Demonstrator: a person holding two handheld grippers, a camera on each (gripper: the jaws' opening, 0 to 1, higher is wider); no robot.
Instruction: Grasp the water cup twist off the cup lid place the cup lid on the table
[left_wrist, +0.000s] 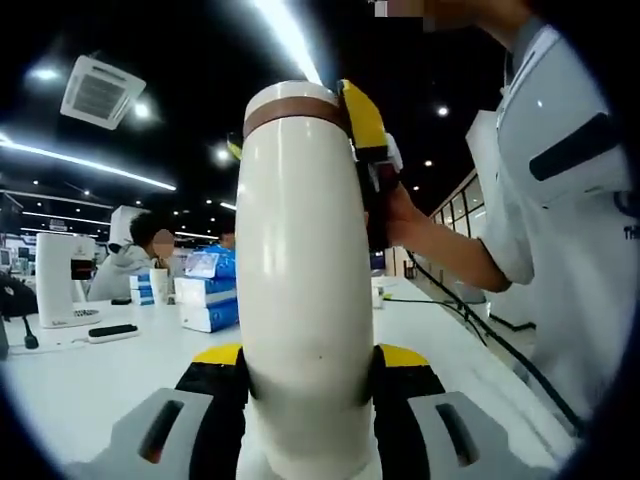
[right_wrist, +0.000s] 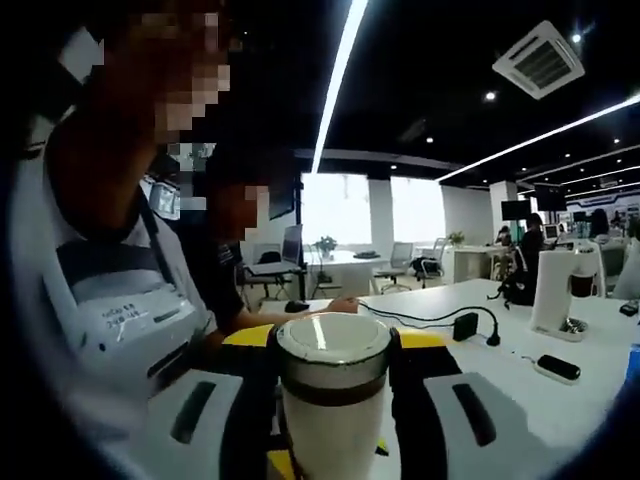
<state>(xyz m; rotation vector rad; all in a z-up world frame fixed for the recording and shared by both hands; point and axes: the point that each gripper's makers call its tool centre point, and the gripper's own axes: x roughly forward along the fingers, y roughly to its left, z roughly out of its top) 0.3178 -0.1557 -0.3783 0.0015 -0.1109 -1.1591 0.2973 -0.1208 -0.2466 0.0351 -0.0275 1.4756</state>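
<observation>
While the left gripper (left_wrist: 308, 372) has its fingers (left_wrist: 222, 385) pressed on both sides of the cream cup (left_wrist: 300, 290), the cup stands upright above the white table (left_wrist: 90, 385). At the cup's top, the right gripper (right_wrist: 333, 378) closes its fingers (right_wrist: 415, 385) on the lid (right_wrist: 332, 350), which is still on the cup. Blue boxes (left_wrist: 208, 300) lie far behind.

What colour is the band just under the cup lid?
Brown, on the cream water cup. The band shows best in the left gripper view, just below the lid.
</observation>
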